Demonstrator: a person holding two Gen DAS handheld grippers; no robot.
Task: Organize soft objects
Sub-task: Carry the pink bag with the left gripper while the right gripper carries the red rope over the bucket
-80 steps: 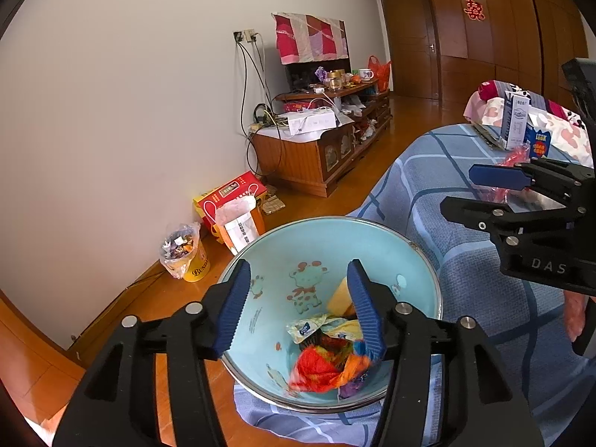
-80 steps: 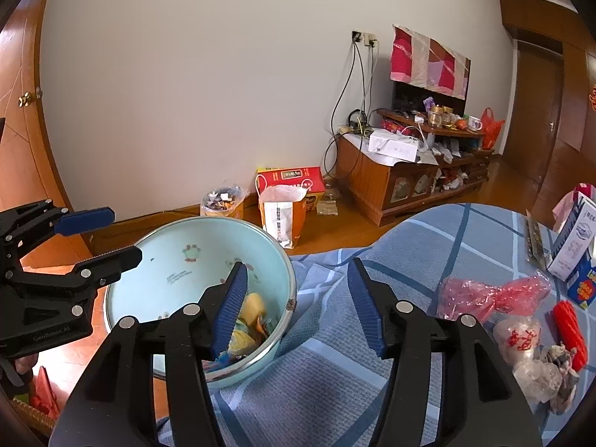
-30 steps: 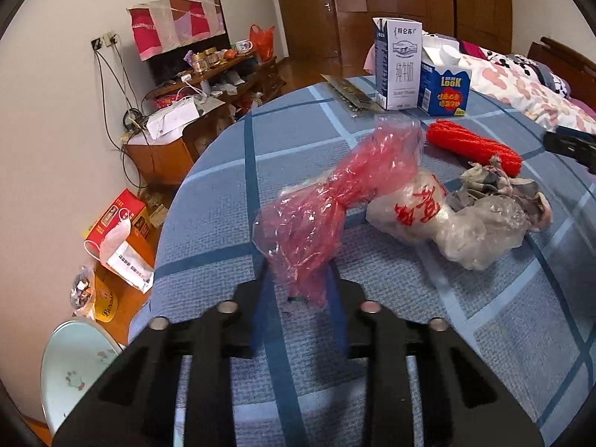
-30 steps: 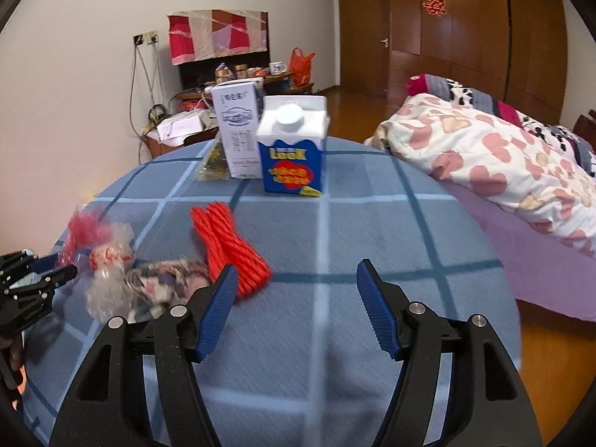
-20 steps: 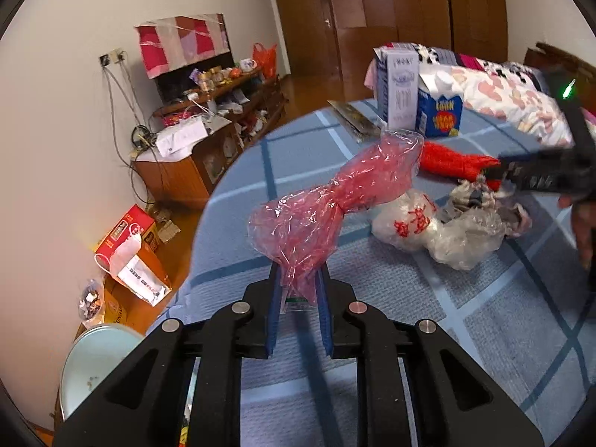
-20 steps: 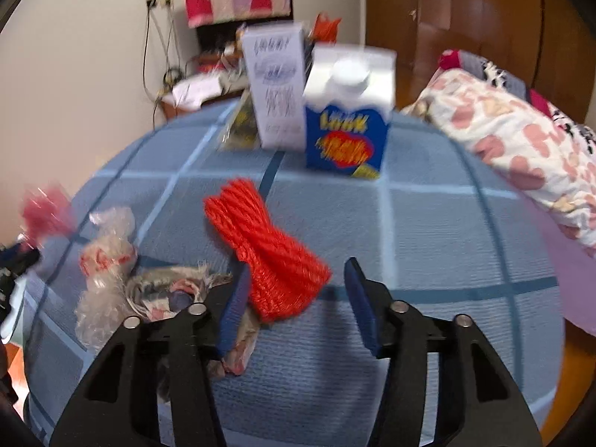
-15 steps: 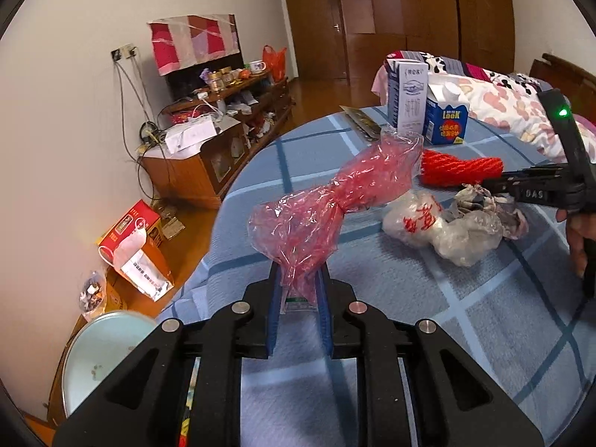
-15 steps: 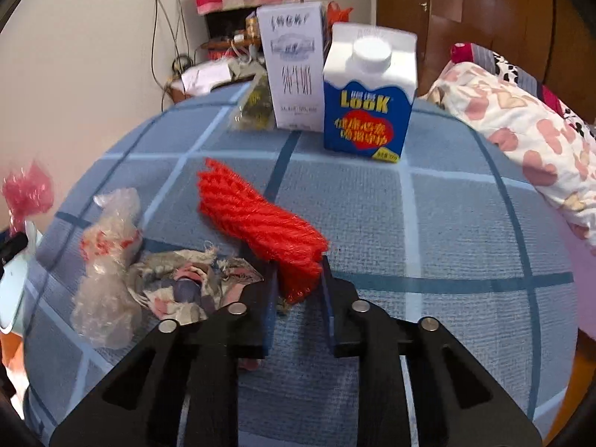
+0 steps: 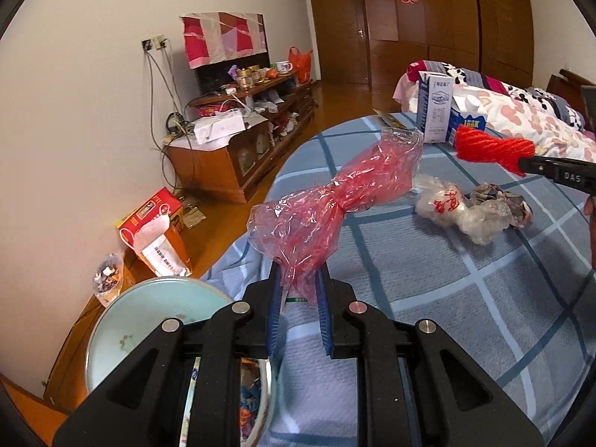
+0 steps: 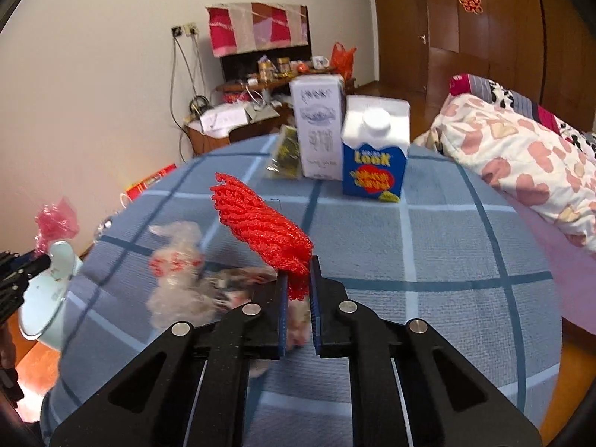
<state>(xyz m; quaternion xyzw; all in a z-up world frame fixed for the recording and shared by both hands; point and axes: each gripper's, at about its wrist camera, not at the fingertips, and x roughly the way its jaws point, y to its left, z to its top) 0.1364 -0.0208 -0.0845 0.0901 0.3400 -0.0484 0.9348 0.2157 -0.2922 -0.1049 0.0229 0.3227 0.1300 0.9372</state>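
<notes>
Above the table [image 9: 465, 298], red bag [image 9: 335, 201] in left claw [image 9: 298, 290].

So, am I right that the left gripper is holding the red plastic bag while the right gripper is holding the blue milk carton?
Not quite: the left gripper does hold the red plastic bag, but the right gripper holds the red rope bundle, as the right wrist view shows. The blue milk carton stands untouched on the table.
</notes>
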